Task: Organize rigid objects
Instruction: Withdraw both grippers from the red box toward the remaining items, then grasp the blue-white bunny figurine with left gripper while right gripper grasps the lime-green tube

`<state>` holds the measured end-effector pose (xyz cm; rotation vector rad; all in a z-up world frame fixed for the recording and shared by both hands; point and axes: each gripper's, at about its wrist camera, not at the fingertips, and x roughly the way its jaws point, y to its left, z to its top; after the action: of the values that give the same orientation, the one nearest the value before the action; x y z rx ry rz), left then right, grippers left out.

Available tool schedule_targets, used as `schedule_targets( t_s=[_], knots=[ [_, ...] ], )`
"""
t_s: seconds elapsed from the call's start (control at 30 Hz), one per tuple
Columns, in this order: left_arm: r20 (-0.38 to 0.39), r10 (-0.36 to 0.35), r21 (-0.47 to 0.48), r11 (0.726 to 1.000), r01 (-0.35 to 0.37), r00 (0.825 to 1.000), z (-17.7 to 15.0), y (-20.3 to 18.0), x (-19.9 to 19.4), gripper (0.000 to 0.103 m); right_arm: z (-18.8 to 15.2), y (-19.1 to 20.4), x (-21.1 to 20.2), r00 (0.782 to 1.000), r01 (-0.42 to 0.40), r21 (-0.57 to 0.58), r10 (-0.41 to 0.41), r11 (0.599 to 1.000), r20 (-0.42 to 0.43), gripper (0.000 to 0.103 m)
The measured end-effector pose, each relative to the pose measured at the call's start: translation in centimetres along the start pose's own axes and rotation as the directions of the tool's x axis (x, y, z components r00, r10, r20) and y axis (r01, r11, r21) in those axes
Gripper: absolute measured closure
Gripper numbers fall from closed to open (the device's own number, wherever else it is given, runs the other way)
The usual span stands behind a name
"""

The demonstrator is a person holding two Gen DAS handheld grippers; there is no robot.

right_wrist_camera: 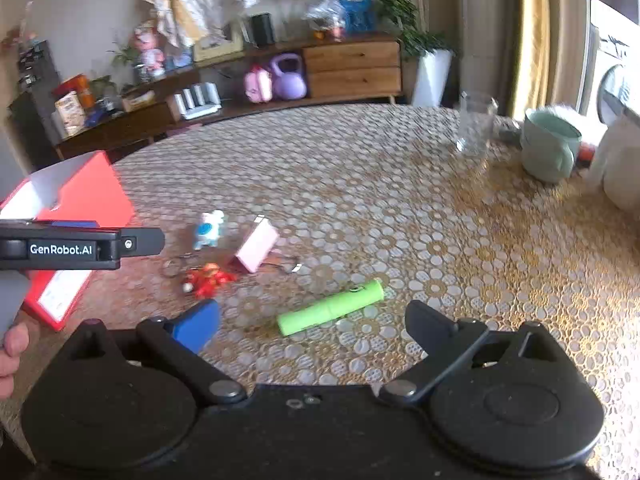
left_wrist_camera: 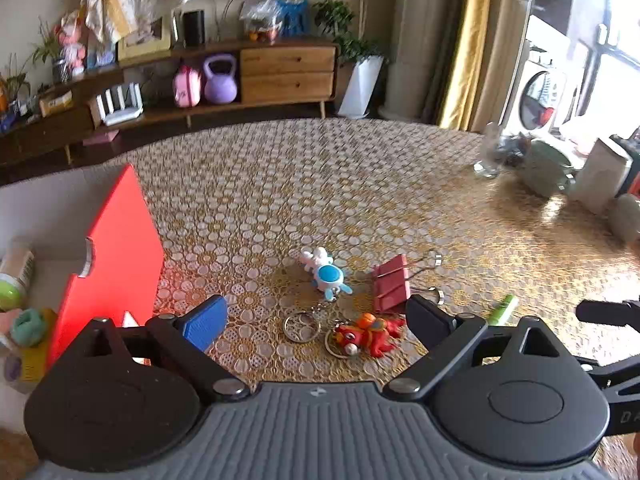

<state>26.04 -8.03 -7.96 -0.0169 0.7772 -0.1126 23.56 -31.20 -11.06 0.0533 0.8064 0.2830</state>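
Below, my left gripper (left_wrist_camera: 316,316) and right gripper (right_wrist_camera: 312,320), jaws open and empty, over the worktop (left_wrist_camera: 360,184); red keychain (left_wrist_camera: 370,338) near, green tube (right_wrist_camera: 330,312) right.

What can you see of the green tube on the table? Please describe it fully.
The green tube is a bright lime cylinder, apparently plastic, with a seam around its middle and a small dark mark near the far end. It lies flat on the patterned tablecloth, slanted, between the open right gripper fingers. Nothing touches it except the cloth.

Left hand-held gripper (left_wrist_camera: 316,320) jaws wide, empty; right hand-held gripper (right_wrist_camera: 312,326) likewise; both angled downward.
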Motion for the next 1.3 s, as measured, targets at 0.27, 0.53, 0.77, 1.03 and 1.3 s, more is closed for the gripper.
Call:
schedule_targets(
  t_s=[0.27, 0.53, 0.77, 1.03, 1.3],
  knots=[
    [-0.018, 0.043, -0.098, 0.994, -0.045, 0.999, 1.0, 1.1, 4.1, 0.006, 0.8, 0.0, 3.5, 0.999, 0.044, 0.049, -0.043, 0.998, -0.03, 0.007],
    [-0.027, 0.077, -0.087, 0.993, -0.079, 0.997, 1.3, 1.2, 7.5, 0.006, 0.9, 0.1, 6.2, 0.992, 0.108, 0.065, -0.104, 0.992, -0.065, 0.019],
    [-0.028, 0.104, -0.053, 0.993, -0.105, 0.994, 1.1, 0.7, 8.9, 0.006, 0.8, 0.4, 6.9, 0.986, 0.16, 0.049, -0.157, 0.986, -0.062, 0.025],
    [-0.01, 0.124, -0.03, 0.992, -0.124, 0.992, 0.9, 0.3, 9.4, 0.008, 0.1, 0.3, 5.8, 0.983, 0.181, 0.015, -0.18, 0.983, -0.046, 0.05],
    [0.003, 0.058, -0.011, 0.998, -0.058, 0.998, 0.9, -0.1, 9.0, 0.053, -0.4, -0.1, 4.9, 0.981, 0.19, 0.0, -0.19, 0.982, -0.035, 0.075]
  ],
)
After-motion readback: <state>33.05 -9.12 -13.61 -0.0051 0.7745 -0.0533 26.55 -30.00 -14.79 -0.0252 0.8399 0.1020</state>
